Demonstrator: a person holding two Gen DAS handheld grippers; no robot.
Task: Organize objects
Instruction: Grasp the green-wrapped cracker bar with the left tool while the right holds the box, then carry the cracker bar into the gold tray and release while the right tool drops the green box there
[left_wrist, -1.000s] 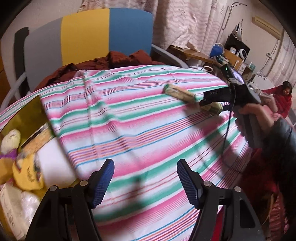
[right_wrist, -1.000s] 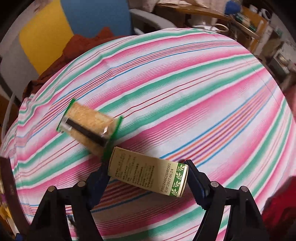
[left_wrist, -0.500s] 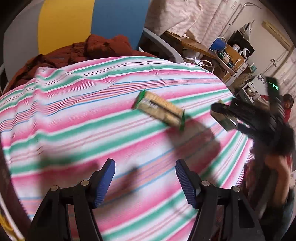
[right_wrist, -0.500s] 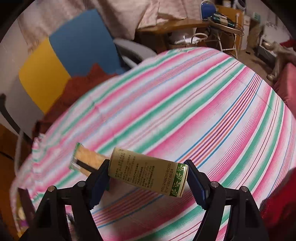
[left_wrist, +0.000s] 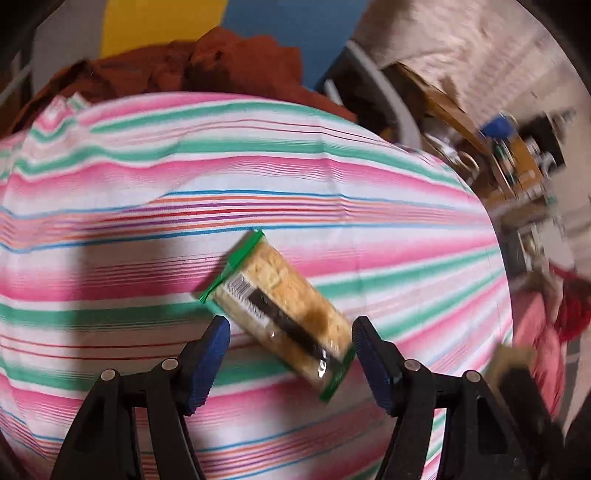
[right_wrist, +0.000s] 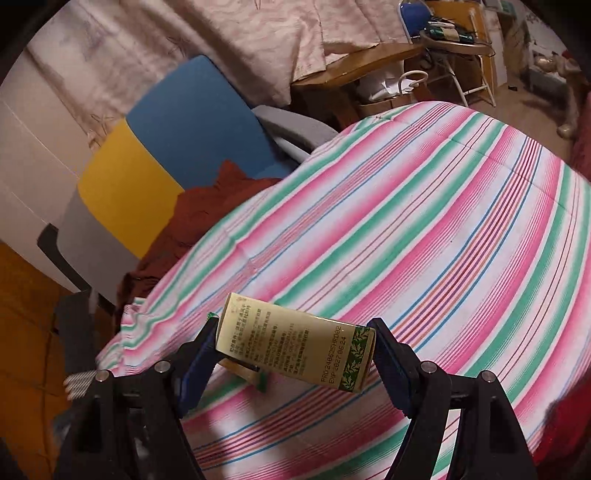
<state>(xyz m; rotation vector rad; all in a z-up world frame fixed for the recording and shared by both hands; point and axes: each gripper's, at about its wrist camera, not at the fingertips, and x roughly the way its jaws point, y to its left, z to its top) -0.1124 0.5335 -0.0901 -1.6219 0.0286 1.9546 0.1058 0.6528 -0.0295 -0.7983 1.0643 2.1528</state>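
A clear packet of pale biscuits with green ends (left_wrist: 280, 306) lies slanted on the striped cloth (left_wrist: 147, 221). My left gripper (left_wrist: 290, 345) is open just above it, one blue pad on each side of the packet's near half, apart from it. My right gripper (right_wrist: 295, 354) is shut on a gold box with green leaf print (right_wrist: 295, 350), held across the pads above the cloth. A green corner of the packet (right_wrist: 261, 384) peeks out under the box. In the left wrist view the right gripper shows only as a dark blur at the lower right.
A chair with grey, yellow and blue panels (right_wrist: 147, 170) stands behind the table with a rust-red garment (right_wrist: 207, 206) on it. A wooden desk (right_wrist: 369, 62) and a folding chair (right_wrist: 454, 55) crowd the back right. The cloth drops off at the right edge.
My left gripper has swung right and come close over the biscuit packet, which now lies between its pads. My right gripper has lifted the gold box up and away from the packet.
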